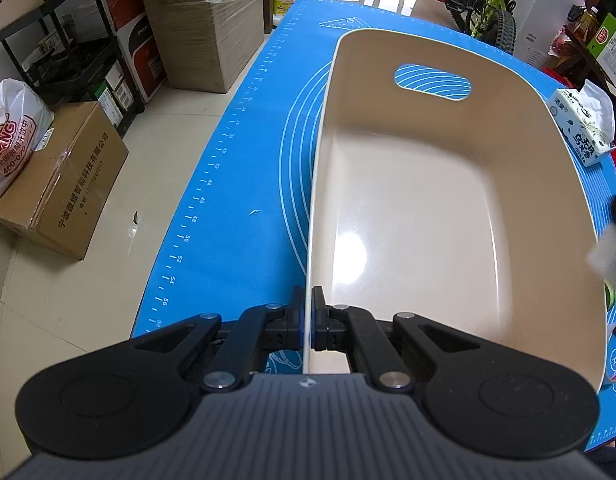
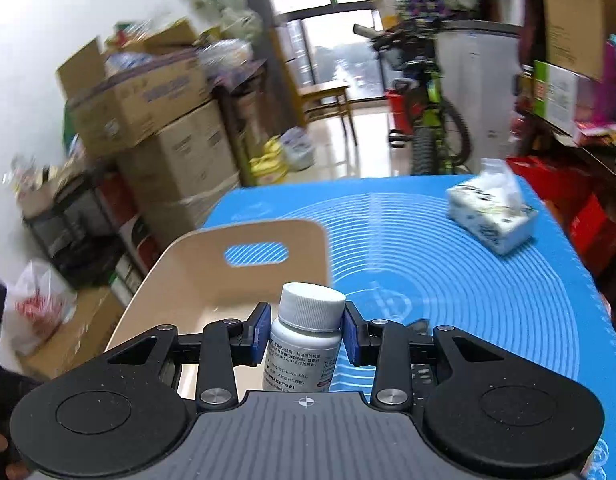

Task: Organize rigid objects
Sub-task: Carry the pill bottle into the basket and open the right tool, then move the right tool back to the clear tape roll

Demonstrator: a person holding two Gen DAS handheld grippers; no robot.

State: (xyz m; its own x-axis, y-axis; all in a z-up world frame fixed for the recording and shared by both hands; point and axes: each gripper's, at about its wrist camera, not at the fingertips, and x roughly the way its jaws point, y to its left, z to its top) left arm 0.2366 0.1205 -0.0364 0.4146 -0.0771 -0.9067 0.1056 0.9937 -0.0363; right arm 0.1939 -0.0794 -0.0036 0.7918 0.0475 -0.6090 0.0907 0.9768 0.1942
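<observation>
A blue silicone mat printed with white rings and a ruler edge (image 1: 243,184) covers the tabletop. On it sits a shallow beige plastic bin with a slotted handle hole in its far wall (image 1: 420,200); its inside is bare and glossy. The left gripper (image 1: 311,320) has its jaws pinched tight on the bin's thin left side wall, near the corner closest to the camera.

From the right wrist view, the right gripper (image 2: 305,334) holds a small white plastic pill bottle with a ribbed white screw cap and a printed label (image 2: 303,340). The jaws stand partly apart, their blue pads pressing the bottle just below the cap. The bottle is upright in the grip, raised above the mat at the bin's near right corner.

A white printed pack of tissues (image 2: 492,216) lies on the far right of the mat, well apart from the bin. Stacked cardboard boxes (image 2: 155,120) and a green bicycle (image 2: 432,120) stand behind the tabletop, blurred.
</observation>
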